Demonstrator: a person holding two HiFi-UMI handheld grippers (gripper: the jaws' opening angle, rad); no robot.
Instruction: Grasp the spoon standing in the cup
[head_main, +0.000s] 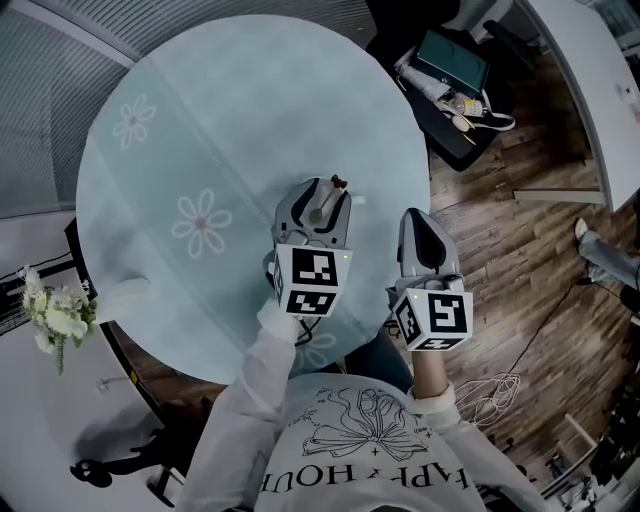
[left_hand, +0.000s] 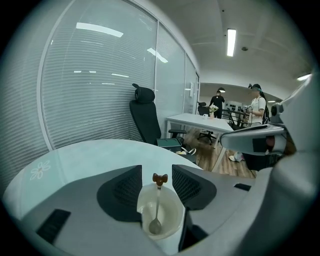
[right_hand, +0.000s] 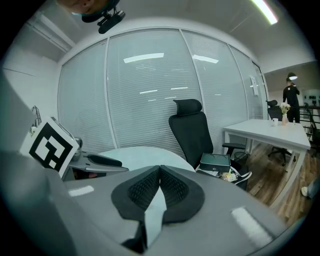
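Note:
A small white cup (left_hand: 172, 216) stands on the round table (head_main: 200, 120), with a metal spoon (left_hand: 158, 202) upright in it. The spoon's brown bow-shaped top (head_main: 340, 183) rises between the pads of my left gripper (left_hand: 157, 173). That gripper (head_main: 318, 200) is open; its pads stand apart on either side of the handle and touch neither it nor the cup. My right gripper (head_main: 418, 232) hovers off the table's right edge, above the wooden floor. Its pads (right_hand: 160, 172) meet with nothing between them.
A pale blue cloth with flower prints covers the table. A black office chair (left_hand: 145, 117) stands beyond its far edge. A dark case with loose items (head_main: 450, 80) lies on the floor at upper right. White flowers (head_main: 55, 315) sit at left. People (left_hand: 257, 107) stand far off.

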